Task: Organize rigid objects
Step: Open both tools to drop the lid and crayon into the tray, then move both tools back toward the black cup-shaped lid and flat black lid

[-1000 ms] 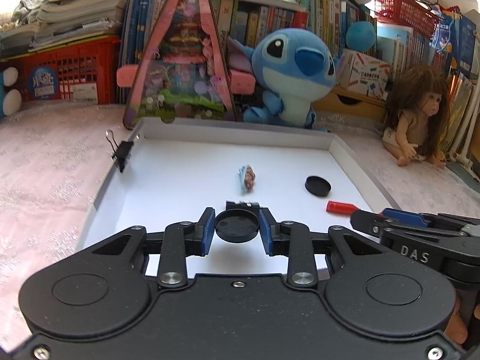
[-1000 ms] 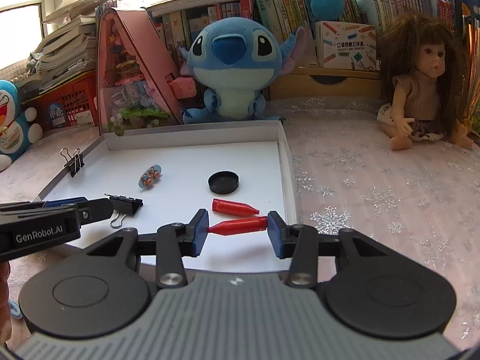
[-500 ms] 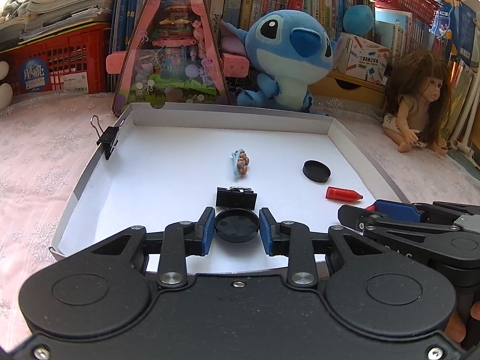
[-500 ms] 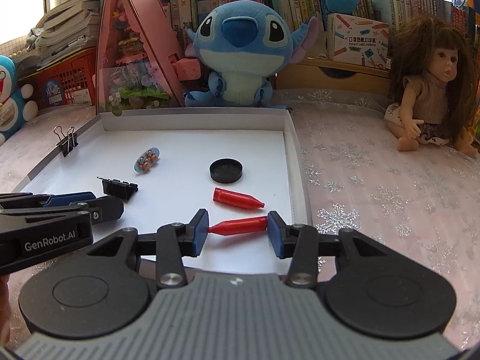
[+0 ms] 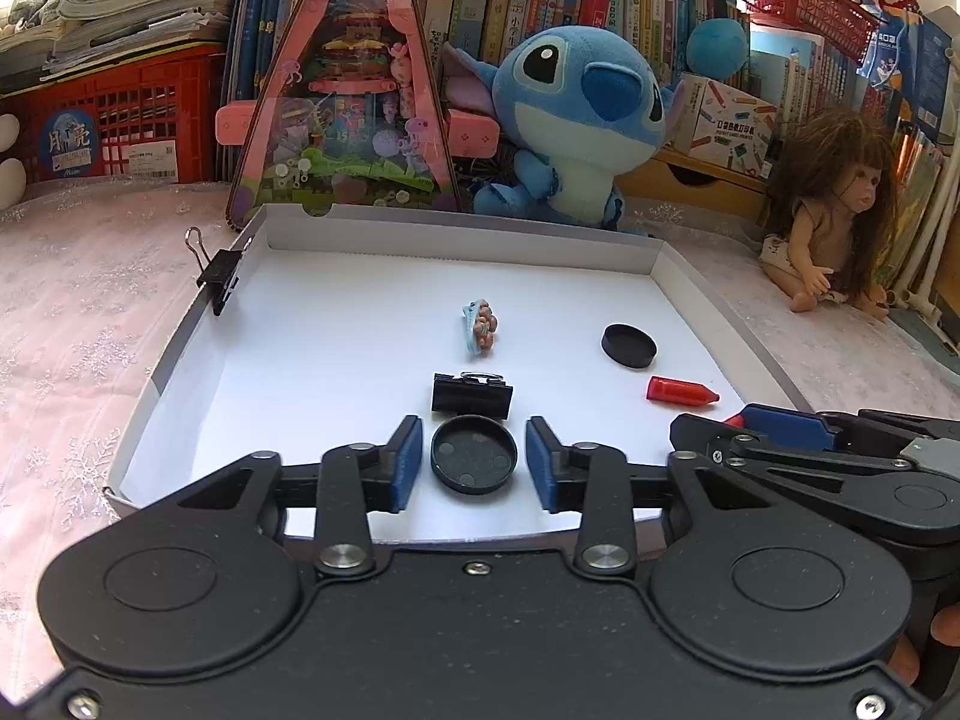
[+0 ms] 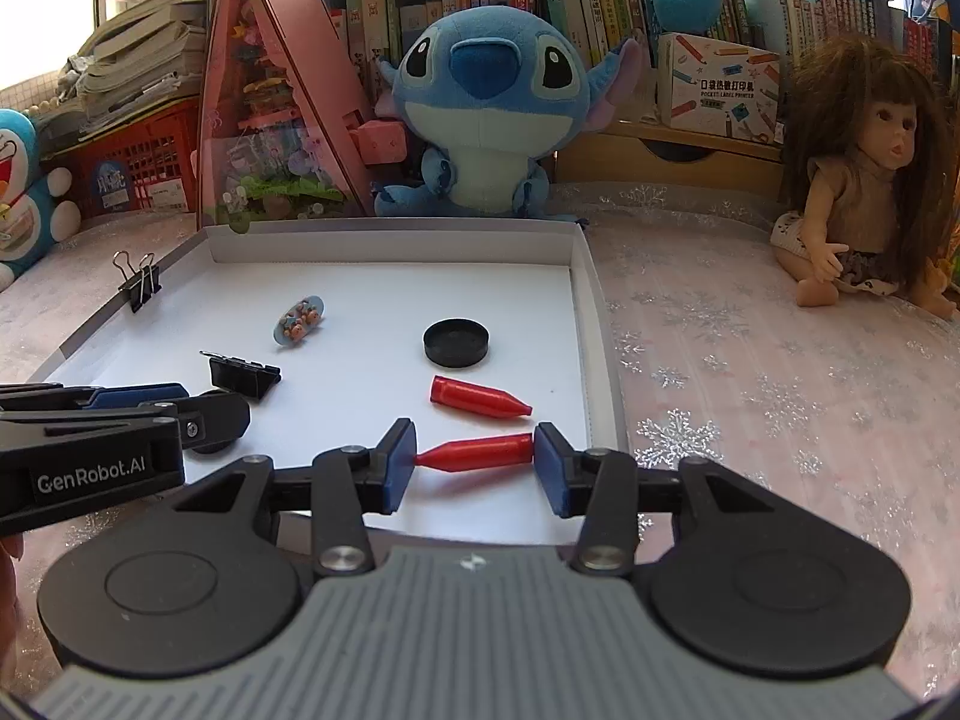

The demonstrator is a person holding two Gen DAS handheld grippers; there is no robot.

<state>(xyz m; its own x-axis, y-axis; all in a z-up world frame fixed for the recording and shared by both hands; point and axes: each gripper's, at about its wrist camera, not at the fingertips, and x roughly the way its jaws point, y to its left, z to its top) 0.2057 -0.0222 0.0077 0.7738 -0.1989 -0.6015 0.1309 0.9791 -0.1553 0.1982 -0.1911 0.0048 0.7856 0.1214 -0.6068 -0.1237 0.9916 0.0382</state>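
Observation:
A shallow white tray (image 5: 336,222) holds the objects. My left gripper (image 5: 474,463) is open; a black round cap (image 5: 474,461) lies between its fingers with gaps on both sides. My right gripper (image 6: 474,456) is shut on a red pointed cap (image 6: 477,455), held end to end just above the tray's near right part. A second red cap (image 6: 480,397), another black round cap (image 6: 456,343), a loose black binder clip (image 5: 472,395) and a small blue charm (image 5: 479,327) lie in the tray. Another binder clip (image 5: 217,277) grips the left rim.
A Stitch plush (image 5: 576,120) and a pink triangular toy box (image 5: 348,90) stand behind the tray. A doll (image 5: 834,222) sits at the right on the pale snowflake tablecloth (image 6: 750,372). Red baskets and bookshelves fill the back.
My left gripper has opened and the black round cap now lies free between its fingers. The right gripper keeps its hold on the red cap; both views drew back slightly.

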